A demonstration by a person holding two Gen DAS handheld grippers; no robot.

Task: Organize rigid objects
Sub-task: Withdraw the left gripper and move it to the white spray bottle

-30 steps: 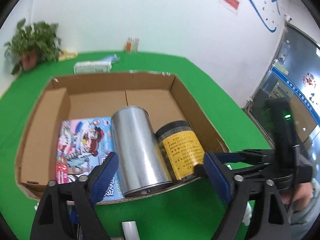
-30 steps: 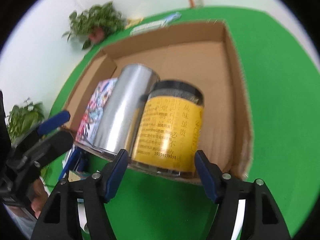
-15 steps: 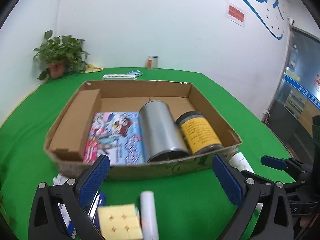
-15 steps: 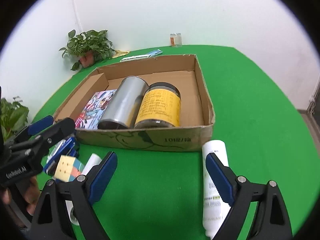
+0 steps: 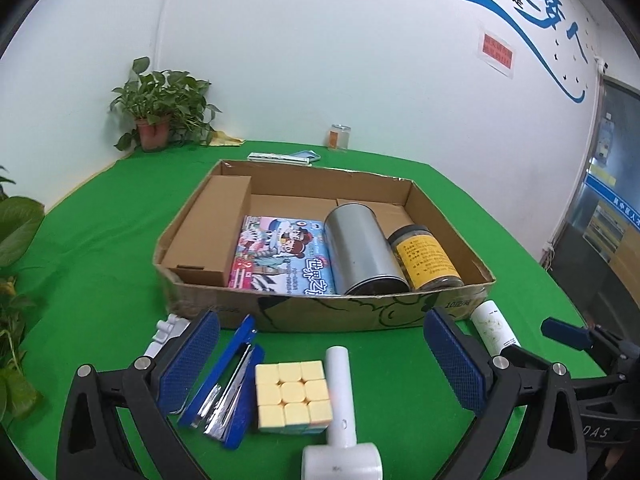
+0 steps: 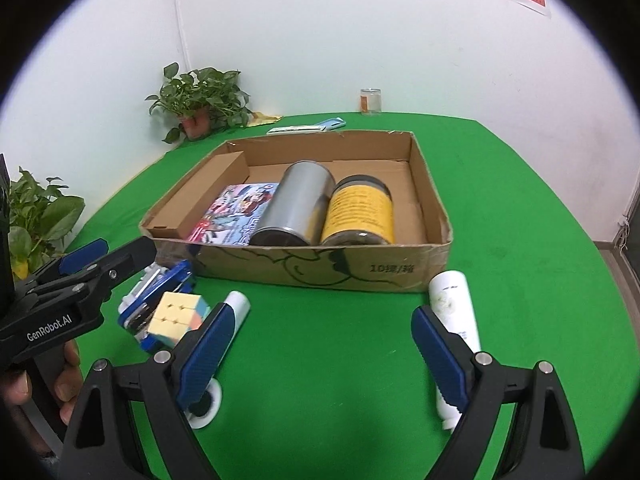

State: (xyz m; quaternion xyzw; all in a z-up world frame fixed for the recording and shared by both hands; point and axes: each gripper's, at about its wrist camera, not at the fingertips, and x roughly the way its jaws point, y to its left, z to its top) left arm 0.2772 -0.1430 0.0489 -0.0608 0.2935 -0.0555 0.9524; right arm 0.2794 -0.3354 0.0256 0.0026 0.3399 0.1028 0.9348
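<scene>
Two grippers, left gripper (image 5: 320, 360) and right gripper (image 6: 320, 344), hover released and empty over a green surface (image 6: 520, 240) bearing a cardboard box (image 6: 320, 272), beside a white wall (image 5: 320, 60) and potted plant (image 5: 160, 116).

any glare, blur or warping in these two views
Left wrist: sharp, fisheye bows the table edge and box rim; soft sheen on the steel can. Right wrist: dark vignette at the corners, faint glare on the yellow jar, little blur.
</scene>
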